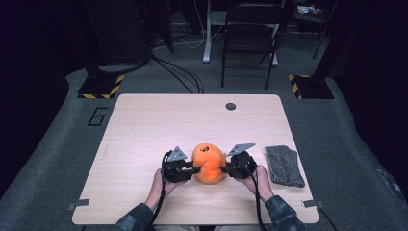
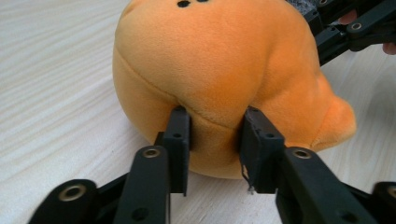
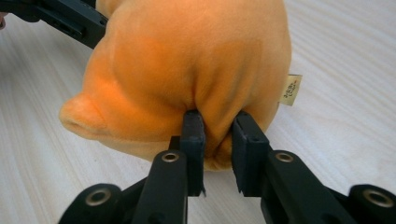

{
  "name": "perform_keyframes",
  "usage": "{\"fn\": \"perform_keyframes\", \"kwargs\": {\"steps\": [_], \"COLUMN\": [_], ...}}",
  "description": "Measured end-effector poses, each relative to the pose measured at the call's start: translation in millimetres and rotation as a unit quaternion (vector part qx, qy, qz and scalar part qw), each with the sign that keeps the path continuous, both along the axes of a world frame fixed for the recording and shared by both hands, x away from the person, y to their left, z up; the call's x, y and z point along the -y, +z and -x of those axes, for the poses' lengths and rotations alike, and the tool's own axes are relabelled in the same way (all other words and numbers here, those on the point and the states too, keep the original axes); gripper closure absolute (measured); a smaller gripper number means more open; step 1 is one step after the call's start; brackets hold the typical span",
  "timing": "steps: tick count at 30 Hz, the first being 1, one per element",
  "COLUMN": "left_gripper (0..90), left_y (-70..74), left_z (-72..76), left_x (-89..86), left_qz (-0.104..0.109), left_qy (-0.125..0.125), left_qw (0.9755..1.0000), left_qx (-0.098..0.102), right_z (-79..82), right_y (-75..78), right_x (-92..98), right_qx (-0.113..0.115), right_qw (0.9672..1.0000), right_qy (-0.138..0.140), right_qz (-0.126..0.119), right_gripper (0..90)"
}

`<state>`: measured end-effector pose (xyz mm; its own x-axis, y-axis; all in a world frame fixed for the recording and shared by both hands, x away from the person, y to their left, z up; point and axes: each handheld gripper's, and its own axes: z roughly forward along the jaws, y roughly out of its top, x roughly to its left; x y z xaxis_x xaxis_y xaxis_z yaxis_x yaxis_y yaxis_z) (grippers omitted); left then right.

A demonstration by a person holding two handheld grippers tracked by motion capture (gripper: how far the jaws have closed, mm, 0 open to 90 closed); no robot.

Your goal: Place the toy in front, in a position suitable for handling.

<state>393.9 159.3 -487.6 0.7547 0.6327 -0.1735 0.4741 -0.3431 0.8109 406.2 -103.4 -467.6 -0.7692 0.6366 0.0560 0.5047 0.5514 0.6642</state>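
We hold the left gripper (image 1: 188, 168) and the right gripper (image 1: 225, 168) low over the table (image 1: 144, 130), forearms coming in from the near edge, and the two point inward at each other with the orange plush toy (image 1: 209, 163) between them. In the left gripper view its jaws pinch a fold of plush (image 2: 219, 70) low on the toy's side; in the right gripper view the jaws stand narrow and bite a fold of the same toy (image 3: 187, 60) (a small fabric tag (image 3: 290, 89) hangs at its flank). Both pairs press into the fabric.

The toy rests on the pale wood table, near the middle of its near half. A grey cloth (image 1: 285, 165) lies just beyond our right hand (image 1: 260, 182), apart from the toy. The far half of the table lies bare apart from a dark round spot (image 1: 231, 106) near the far edge. Past that edge a folding chair (image 1: 250, 33) stands on grey floor.
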Motion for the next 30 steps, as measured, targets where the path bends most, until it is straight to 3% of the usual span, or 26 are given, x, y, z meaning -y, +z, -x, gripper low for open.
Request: {"fn": "perform_keyframes", "kwargs": {"steps": [2,10,15,26,30], "left_gripper": [71.2,72.4,72.3,72.4,72.5], "left_y": [2.0,13.4,23.4,31.3,33.5], "left_z": [0.4,-2.1,-6.1,-15.2,-18.5], "left_x": [-0.4,-2.2,-2.9,0.0,0.8], "left_qz": [0.010,0.016,0.028,0.022,0.021], "left_qy": [0.001,-0.012,-0.022,-0.051,-0.059], "left_qw": [0.9999,0.9996,0.9989,0.9977,0.9973], "left_qx": [0.002,0.020,0.030,0.038,0.039], "right_z": [1.5,7.8,18.7,40.1,47.6], "right_y": [2.6,16.4,30.7,39.2,39.1], "right_x": [-0.6,-1.2,-1.3,-5.7,-9.3], "right_qx": [0.008,0.032,0.039,0.057,0.058], "right_qw": [1.0000,0.9993,0.9984,0.9954,0.9948], "right_qy": [-0.002,-0.016,-0.042,-0.075,-0.083], "right_qz": [0.002,0.006,0.002,0.016,0.011], "right_gripper": [78.2,78.8,78.8,78.9,79.0]}}
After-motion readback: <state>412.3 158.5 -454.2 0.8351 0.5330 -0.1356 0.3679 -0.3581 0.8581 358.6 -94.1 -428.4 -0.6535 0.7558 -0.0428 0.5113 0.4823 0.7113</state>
